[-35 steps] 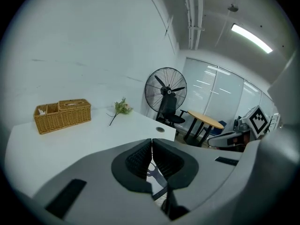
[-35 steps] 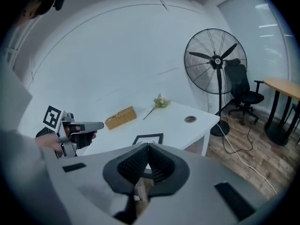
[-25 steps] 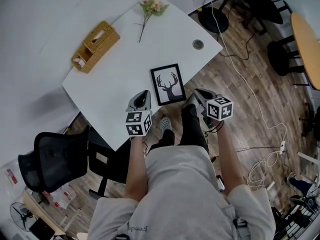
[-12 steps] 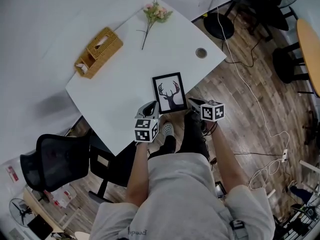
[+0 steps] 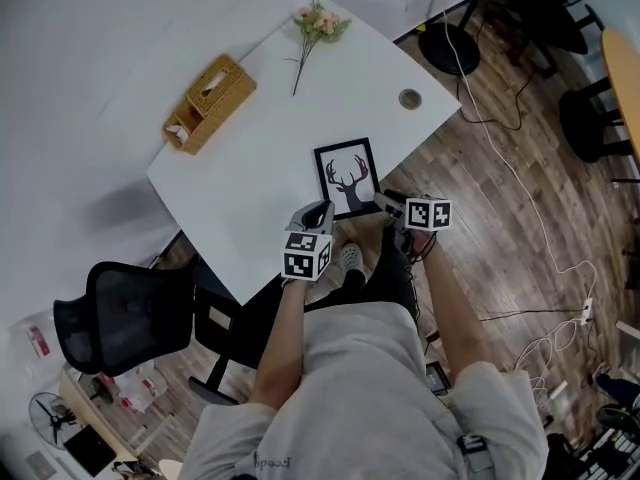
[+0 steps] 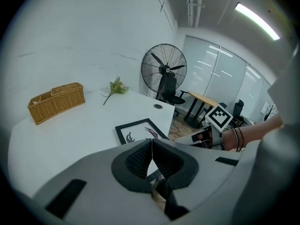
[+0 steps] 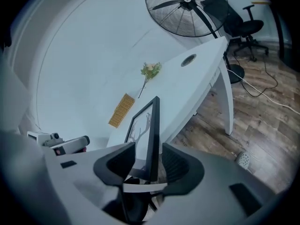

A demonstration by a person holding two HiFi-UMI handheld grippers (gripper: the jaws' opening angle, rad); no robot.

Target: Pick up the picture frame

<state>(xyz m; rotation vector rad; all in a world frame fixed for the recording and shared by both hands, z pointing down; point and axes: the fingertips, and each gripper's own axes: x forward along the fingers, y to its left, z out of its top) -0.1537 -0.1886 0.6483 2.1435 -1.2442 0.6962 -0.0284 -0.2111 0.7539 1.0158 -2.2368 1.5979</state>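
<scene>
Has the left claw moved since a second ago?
Yes. Against the picture frame lying on the table, the left claw has drawn nearer, now close by the frame's near left corner.

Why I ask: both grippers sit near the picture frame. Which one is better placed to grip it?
Right. The right gripper has just been opening its jaws, which straddle an edge of the picture frame without pressing. The left gripper is shut, with the frame ahead of it.
</scene>
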